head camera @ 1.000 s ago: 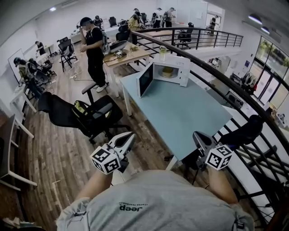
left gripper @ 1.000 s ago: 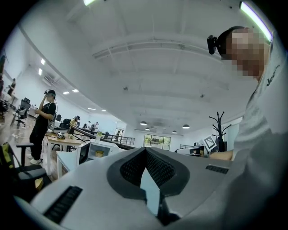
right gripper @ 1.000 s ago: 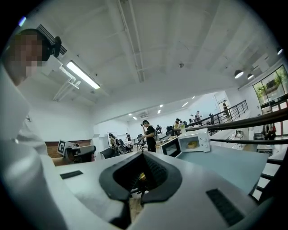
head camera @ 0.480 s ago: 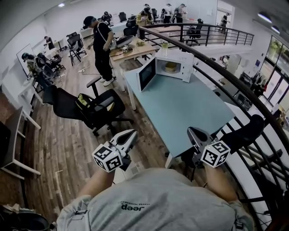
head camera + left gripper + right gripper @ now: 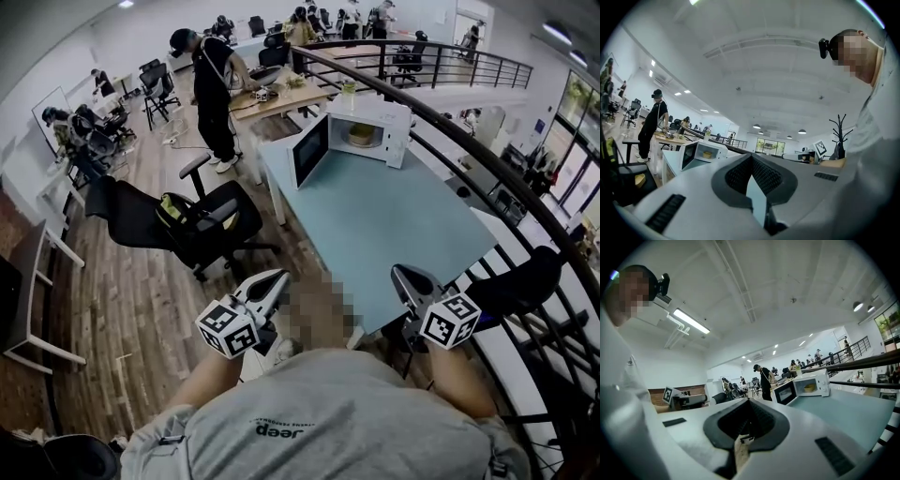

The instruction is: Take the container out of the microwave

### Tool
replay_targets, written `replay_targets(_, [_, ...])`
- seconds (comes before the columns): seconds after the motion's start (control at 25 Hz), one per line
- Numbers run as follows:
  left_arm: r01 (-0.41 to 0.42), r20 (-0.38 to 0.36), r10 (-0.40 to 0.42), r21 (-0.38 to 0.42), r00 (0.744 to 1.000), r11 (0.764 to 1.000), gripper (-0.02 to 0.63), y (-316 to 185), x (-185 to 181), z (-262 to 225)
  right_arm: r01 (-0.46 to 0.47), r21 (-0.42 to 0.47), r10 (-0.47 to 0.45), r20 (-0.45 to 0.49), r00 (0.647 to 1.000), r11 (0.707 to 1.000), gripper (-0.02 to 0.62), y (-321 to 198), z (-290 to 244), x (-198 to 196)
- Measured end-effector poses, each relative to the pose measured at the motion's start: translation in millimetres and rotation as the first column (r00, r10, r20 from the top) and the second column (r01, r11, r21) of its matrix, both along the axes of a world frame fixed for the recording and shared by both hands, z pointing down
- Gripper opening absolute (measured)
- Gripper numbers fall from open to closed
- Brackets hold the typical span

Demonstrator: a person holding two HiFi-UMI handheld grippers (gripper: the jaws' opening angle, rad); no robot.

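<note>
A white microwave stands at the far end of the light blue table, its door swung open to the left. Inside sits a small yellow container. It also shows in the left gripper view as the container and in the right gripper view as the container. Both grippers are held close to my body, short of the table's near edge and far from the microwave. My left gripper is shut and holds nothing. My right gripper is likewise shut and holds nothing.
A black office chair stands left of the table. A dark curved railing runs along the table's right side. A person in black stands by a wooden desk beyond the microwave. More people and chairs are farther back.
Both grippers have drifted a little forward and down toward the table's near edge. The microwave, its door and the container have not moved.
</note>
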State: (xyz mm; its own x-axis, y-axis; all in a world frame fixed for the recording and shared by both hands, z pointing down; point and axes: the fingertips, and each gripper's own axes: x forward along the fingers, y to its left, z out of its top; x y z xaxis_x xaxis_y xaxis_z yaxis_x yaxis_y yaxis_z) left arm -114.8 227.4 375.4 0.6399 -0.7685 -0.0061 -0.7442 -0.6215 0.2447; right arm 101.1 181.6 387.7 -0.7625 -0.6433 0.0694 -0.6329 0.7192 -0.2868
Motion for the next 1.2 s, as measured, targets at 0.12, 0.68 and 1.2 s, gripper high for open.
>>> replay_targets(0.12, [-0.033, -0.002, 0.034, 0.004, 0.999, 0.999, 0.006, -32.2, -15.2, 5.0, -0.03, 0.001, 0.03, -0.005, 1.0, 1.0, 0.011, -26.2, 2.6, -13.2])
replay_targets(0.68, [-0.252, 0.059, 0.25, 0.039, 0.966, 0.967, 0.006, -206.1, -114.3, -1.8, -0.225, 0.025, 0.225, 0.017, 0.974, 0.974, 0.011, -163.2, -3.9, -106.8])
replay_targets(1.2, [-0.304, 0.043, 0.304, 0.0, 0.952, 0.953, 0.006, -272.8, -142.8, 13.9, -0.305, -0.033, 0.305, -0.003, 0.952, 0.952, 0.01, -220.7, 9.6, -118.3])
